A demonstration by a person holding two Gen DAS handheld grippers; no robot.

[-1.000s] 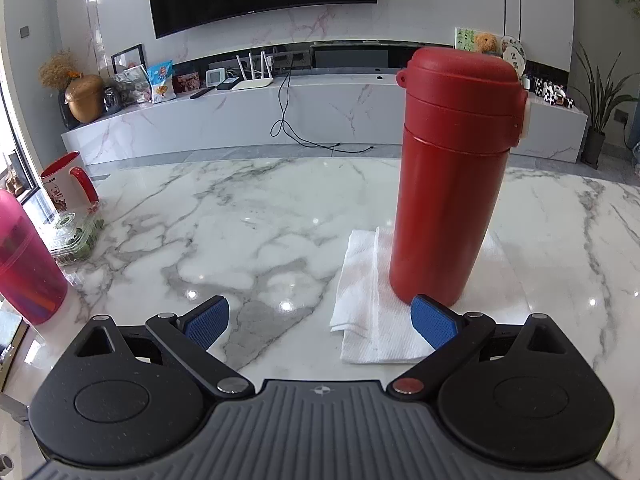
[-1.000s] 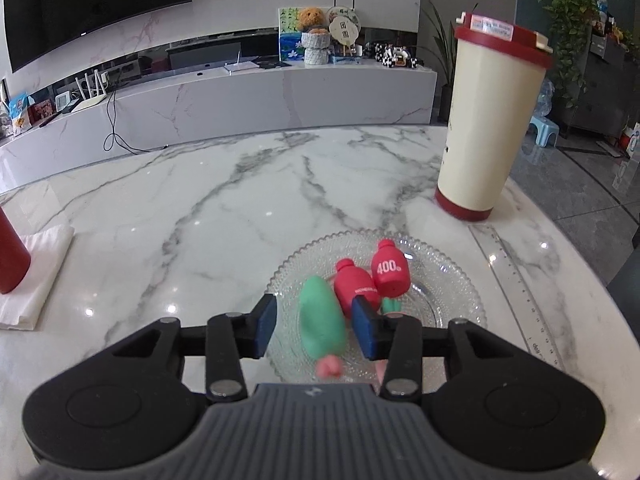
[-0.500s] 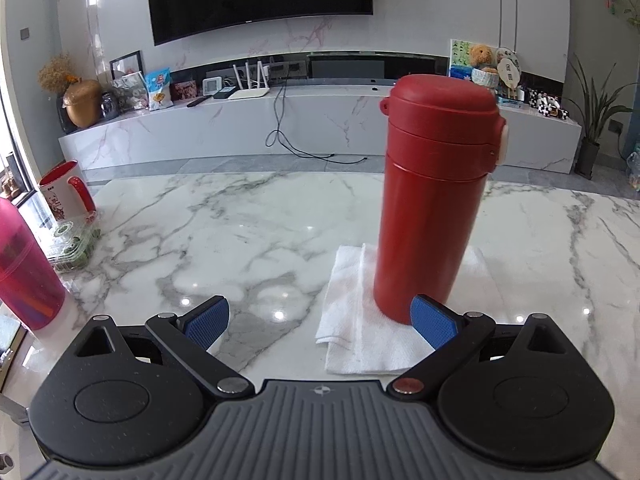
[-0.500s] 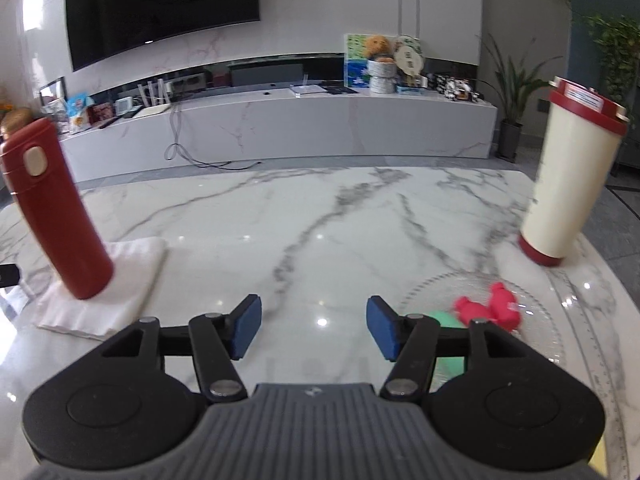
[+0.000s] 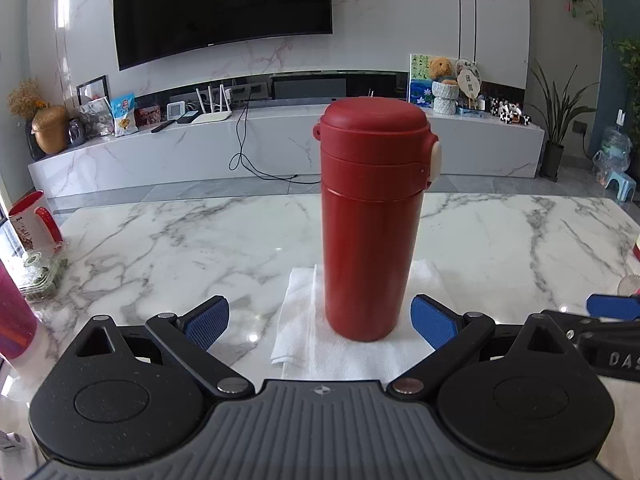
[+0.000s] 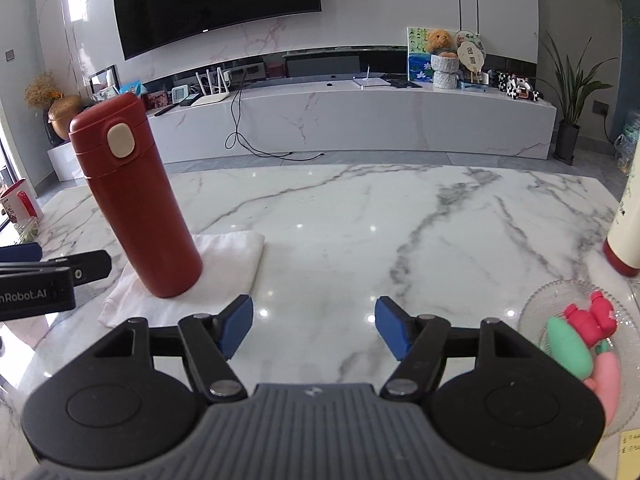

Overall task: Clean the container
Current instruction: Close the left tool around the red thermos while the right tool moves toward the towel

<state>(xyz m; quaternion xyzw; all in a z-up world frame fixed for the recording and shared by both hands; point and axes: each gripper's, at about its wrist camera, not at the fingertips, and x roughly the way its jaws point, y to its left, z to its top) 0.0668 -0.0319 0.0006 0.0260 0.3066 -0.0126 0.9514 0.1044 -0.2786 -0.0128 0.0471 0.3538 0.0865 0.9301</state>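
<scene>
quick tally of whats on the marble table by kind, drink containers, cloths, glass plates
Drink containers: 4 (red flask, cream tumbler, red-and-white mug, pink cup)
Cloths: 1 (white cloth under the flask)
Glass plates: 1 (glass plate holding small toys)
Total: 6

Red flask [image 5: 370, 216], cream button; white cloth [image 5: 304, 332]; grey-veined white marble table [image 6: 360, 220]; tool pads [image 6: 236, 326] blue.
</scene>
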